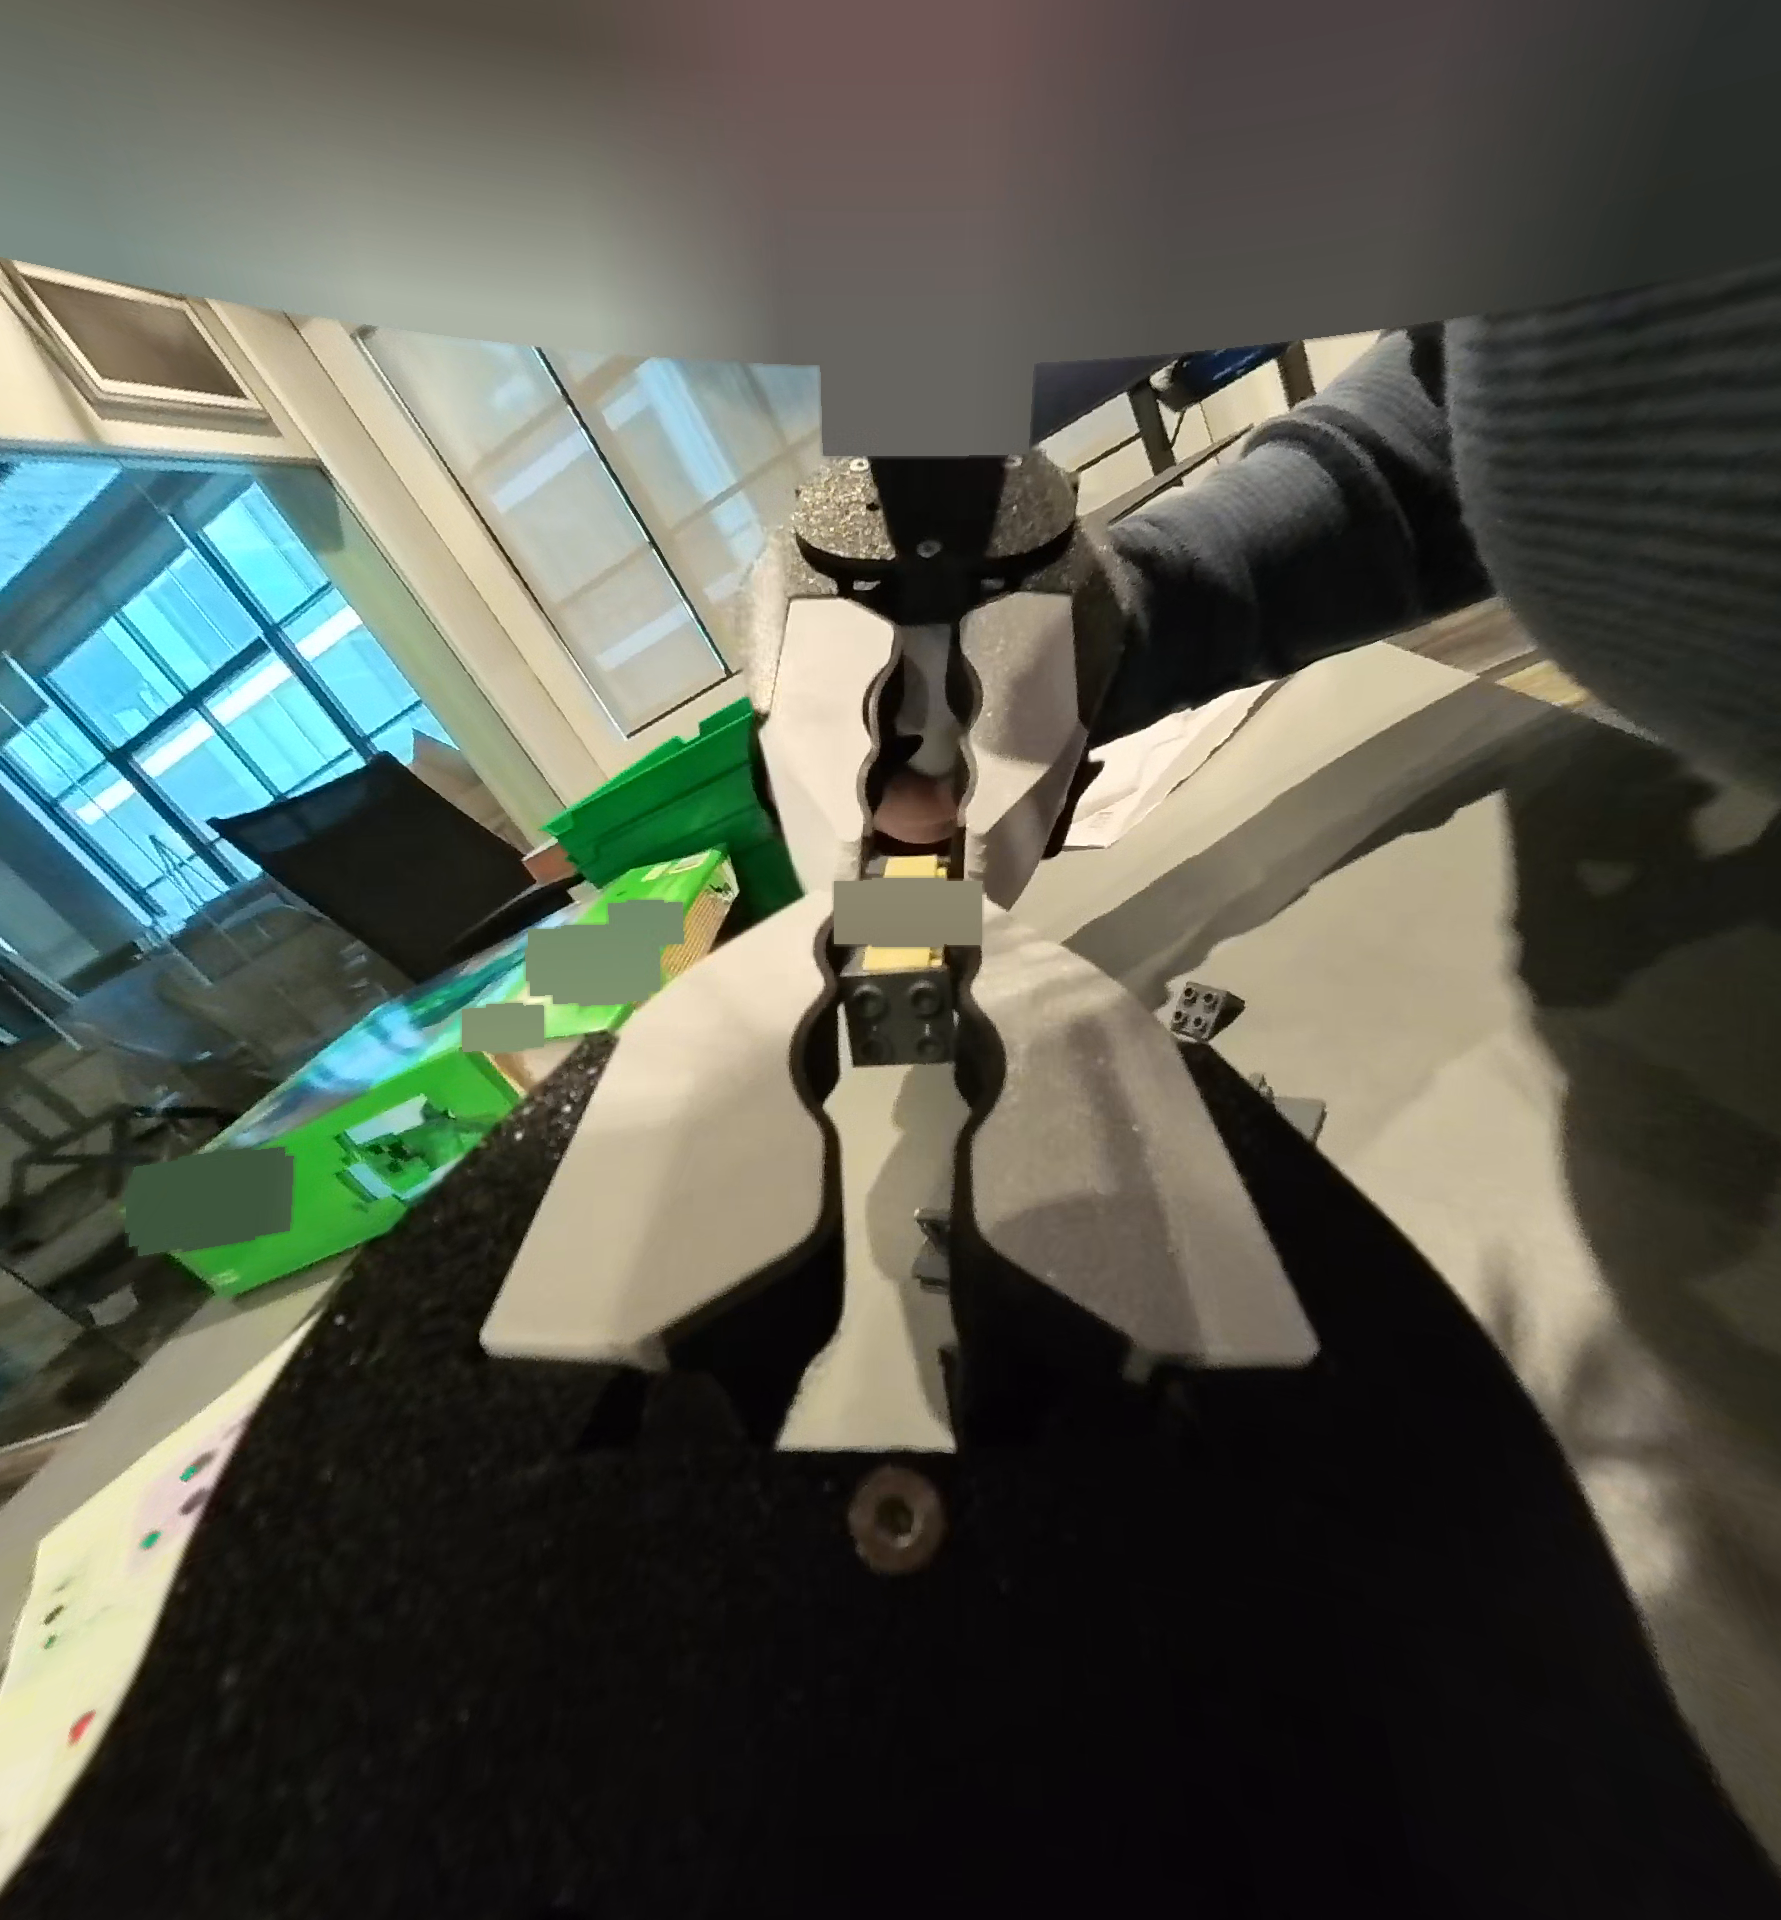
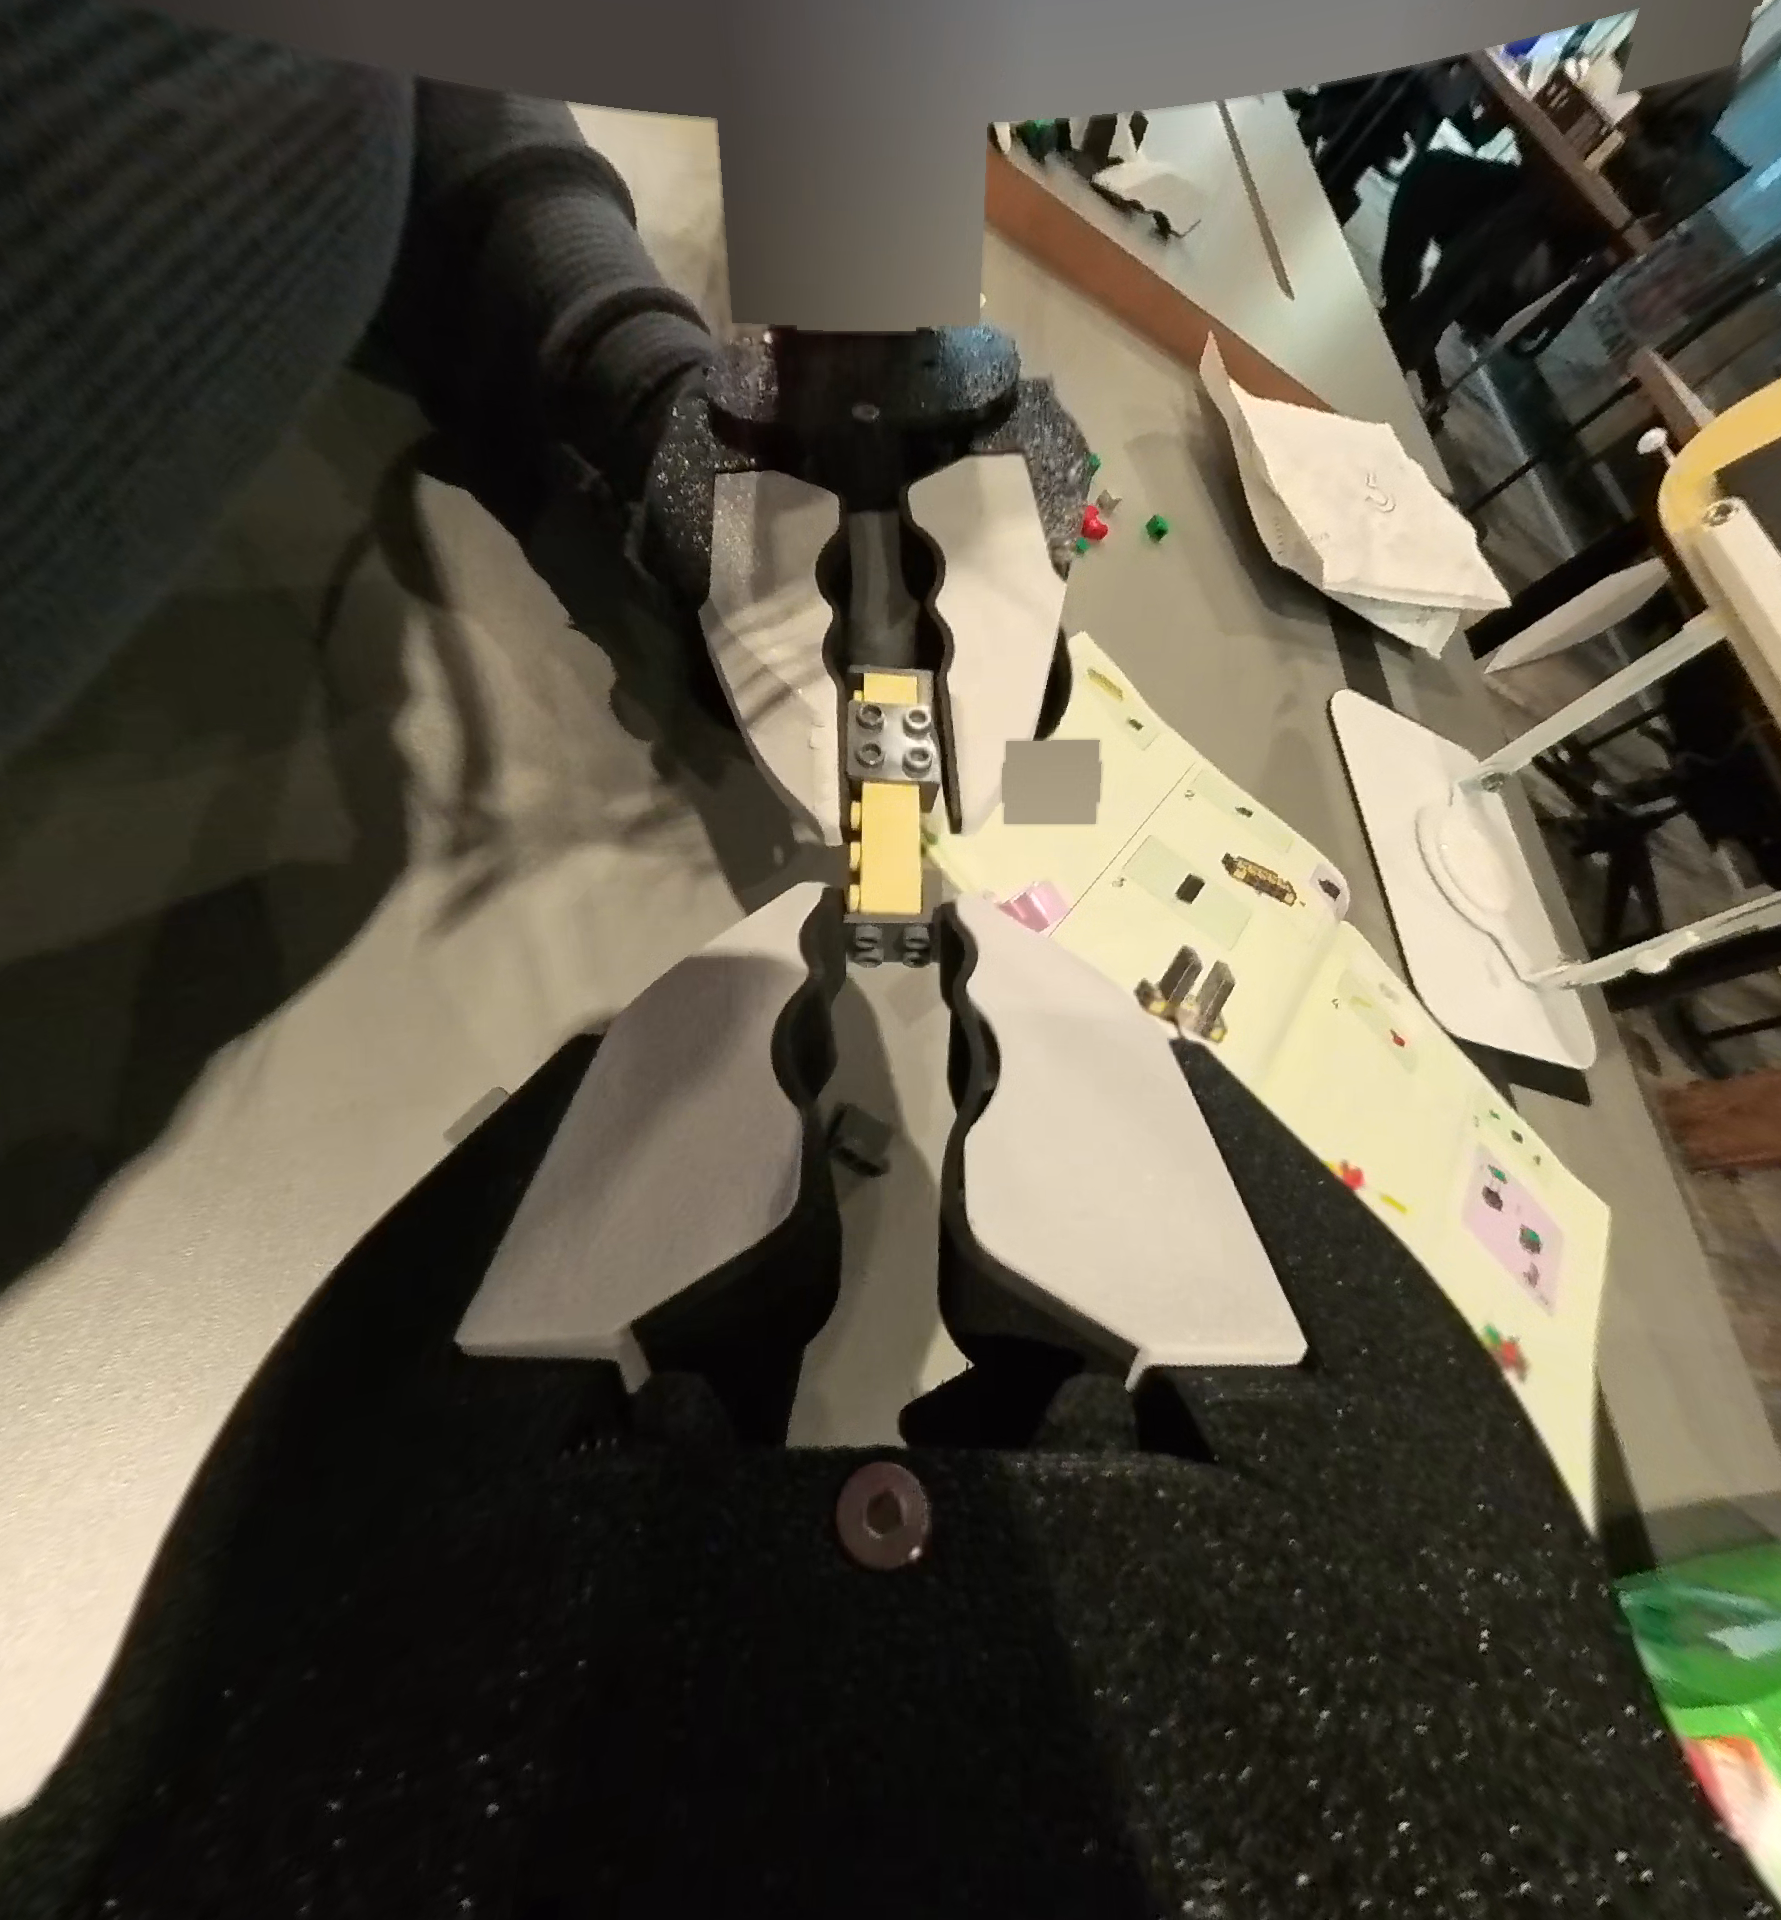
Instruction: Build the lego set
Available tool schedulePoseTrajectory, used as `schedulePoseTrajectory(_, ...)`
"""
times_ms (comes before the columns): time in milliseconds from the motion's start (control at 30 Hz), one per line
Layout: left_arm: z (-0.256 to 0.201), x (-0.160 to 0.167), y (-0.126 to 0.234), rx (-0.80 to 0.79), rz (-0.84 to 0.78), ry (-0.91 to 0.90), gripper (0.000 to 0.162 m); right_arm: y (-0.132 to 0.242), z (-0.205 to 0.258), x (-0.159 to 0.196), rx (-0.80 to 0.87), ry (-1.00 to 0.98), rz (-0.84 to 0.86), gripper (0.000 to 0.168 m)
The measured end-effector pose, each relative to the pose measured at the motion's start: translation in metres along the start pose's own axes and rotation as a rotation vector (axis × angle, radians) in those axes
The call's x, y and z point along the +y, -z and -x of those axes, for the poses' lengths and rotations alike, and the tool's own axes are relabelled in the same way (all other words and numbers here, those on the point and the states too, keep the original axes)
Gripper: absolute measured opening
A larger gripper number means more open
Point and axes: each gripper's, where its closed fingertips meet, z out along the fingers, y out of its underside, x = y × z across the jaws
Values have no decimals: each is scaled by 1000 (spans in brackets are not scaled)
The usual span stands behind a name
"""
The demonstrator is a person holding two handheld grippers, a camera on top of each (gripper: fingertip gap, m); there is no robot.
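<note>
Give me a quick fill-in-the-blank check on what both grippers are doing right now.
1. The lego piece held between the two grippers has a tan middle and dark ____ ends.
2. The left gripper is ____ on one end of it, the right gripper on the other.
3. The instruction sheet lies flat on the ____.
4. The set's box is ____ in colour.

Missing words: grey; shut; table; green

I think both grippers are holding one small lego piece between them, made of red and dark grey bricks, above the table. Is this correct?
Not quite: the bricks are pale yellow and dark grey, not red. The right wrist view shows the lego piece held at one end by the right gripper and at the other end by the left gripper, above the table. The only red bits lie loose on the table, farther off.
</note>
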Motion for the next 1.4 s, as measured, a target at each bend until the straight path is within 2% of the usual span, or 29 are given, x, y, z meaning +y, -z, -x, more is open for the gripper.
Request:
schedulePoseTrajectory(233, 4, 3, 1, -6, -10, 67, 17, -2, -3, 2, 2, -37, 21, 16)
schedulePoseTrajectory(400, 9, 5, 1, -29, -9, 117, 23, -2, -5, 3, 14, -51, 34, 16)
schedulePoseTrajectory(467, 8, 6, 0, -20, -2, 128, 20, -2, -5, 4, 13, -59, 38, 17)
schedulePoseTrajectory(900, 3, -5, 2, 7, -42, 54, 17, 0, -3, -6, 22, -24, -31, 17)
schedulePoseTrajectory(1400, 2, -4, 1, 12, -41, 65, 16, -3, -2, -5, 4, -75, -36, 17)
